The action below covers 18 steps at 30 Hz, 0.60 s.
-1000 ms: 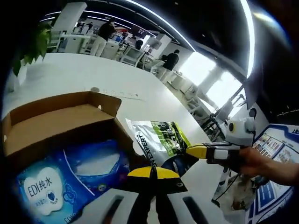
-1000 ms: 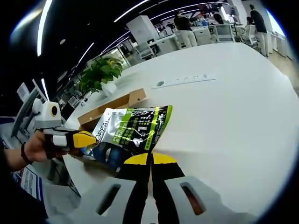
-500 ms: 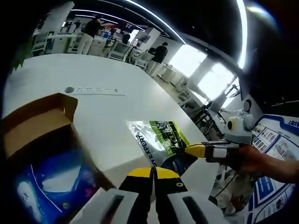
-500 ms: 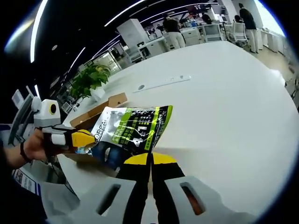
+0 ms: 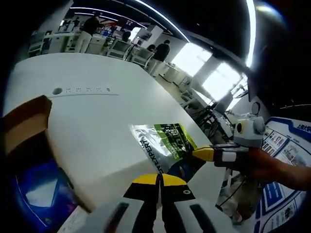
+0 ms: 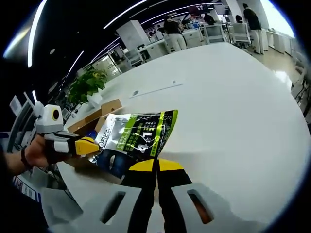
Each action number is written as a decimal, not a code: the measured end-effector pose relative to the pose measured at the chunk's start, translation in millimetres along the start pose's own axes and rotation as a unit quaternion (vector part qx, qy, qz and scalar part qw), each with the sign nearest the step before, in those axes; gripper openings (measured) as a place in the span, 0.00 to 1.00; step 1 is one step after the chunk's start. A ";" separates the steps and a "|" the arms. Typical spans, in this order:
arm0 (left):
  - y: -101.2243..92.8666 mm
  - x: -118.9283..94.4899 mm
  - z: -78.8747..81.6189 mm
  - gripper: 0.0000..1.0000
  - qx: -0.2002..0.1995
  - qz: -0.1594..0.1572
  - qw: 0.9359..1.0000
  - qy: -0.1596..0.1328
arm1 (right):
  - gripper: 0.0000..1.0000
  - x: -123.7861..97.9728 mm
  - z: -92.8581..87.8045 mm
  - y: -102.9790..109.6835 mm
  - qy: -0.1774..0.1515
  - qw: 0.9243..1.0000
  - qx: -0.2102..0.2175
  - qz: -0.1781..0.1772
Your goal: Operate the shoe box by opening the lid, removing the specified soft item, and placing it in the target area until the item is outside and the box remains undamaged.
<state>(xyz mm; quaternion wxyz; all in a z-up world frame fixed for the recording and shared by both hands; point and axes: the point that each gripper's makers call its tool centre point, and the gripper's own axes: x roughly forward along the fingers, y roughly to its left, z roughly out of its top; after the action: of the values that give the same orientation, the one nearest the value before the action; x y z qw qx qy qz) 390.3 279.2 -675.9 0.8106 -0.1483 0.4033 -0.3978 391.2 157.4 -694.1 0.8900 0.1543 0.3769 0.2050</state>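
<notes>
- The pouch [image 6: 138, 141], a soft green, silver and dark pack, hangs in the air above the white tabletop [image 6: 228, 97]. It is already out of the box [image 6: 99, 111] and to the right of it.
- My right gripper [image 6: 156, 165] is closed on the near edge of the pouch; the jaws stand tight together with the foil between them.
- My left gripper [image 5: 158, 178] also has its jaws pressed together. In the left gripper view its tips seem to meet the dark lower edge of the pouch [image 5: 167, 145], but I cannot tell for sure if it pinches the pouch or only touches it.
- The box [image 5: 24, 131] stands open at the far left, with a blue pack [image 5: 41, 194] inside.
- Risk: if both grippers hold the pouch and my hands move apart, the foil can stretch or tear at the edge.
- Risk: the pouch is held only at a thin edge and it hangs free. I think a quick swing could let it slip out and fall beside the target place.
- Risk: my left gripper is near the box. A careless move back to the left could knock the cardboard flap and bend it, or push the box over the tabletop.
- Risk: the pouch may fold under itself when I lower it.
</notes>
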 end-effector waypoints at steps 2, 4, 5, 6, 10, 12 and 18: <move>-1.4 3.4 -1.1 0.00 0.002 0.001 1.000 0.003 | 0.00 -0.2 -0.5 -1.9 0.000 1.000 0.000 -0.001; -3.0 6.3 -2.7 0.00 0.004 0.002 1.000 0.006 | 0.00 0.1 -2.1 -5.5 0.003 1.000 -0.001 -0.002; -3.1 7.8 -3.2 0.00 0.005 0.003 1.000 0.006 | 0.00 0.2 -3.0 -7.1 0.004 1.000 -0.001 -0.003; -3.4 9.6 -4.3 0.00 0.006 0.004 1.000 0.008 | 0.00 0.2 -4.7 -9.3 0.005 1.000 0.001 -0.003; -4.6 15.3 -8.9 0.00 0.011 0.007 1.000 0.014 | 0.00 0.3 -9.3 -14.8 0.010 1.000 0.003 -0.004; -4.2 18.7 -12.4 0.00 0.020 0.013 1.000 0.021 | 0.00 1.2 -12.5 -17.5 0.013 1.000 0.004 -0.004; -3.2 28.0 -21.6 0.00 0.032 0.026 0.999 0.034 | 0.00 5.0 -23.1 -25.8 0.024 1.000 0.007 -0.007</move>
<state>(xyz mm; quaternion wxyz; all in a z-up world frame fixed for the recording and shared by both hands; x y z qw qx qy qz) 382.0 257.5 -702.8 0.8110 -0.0985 0.4213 -0.3939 383.8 140.2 -723.6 0.8810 0.1531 0.4008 0.1992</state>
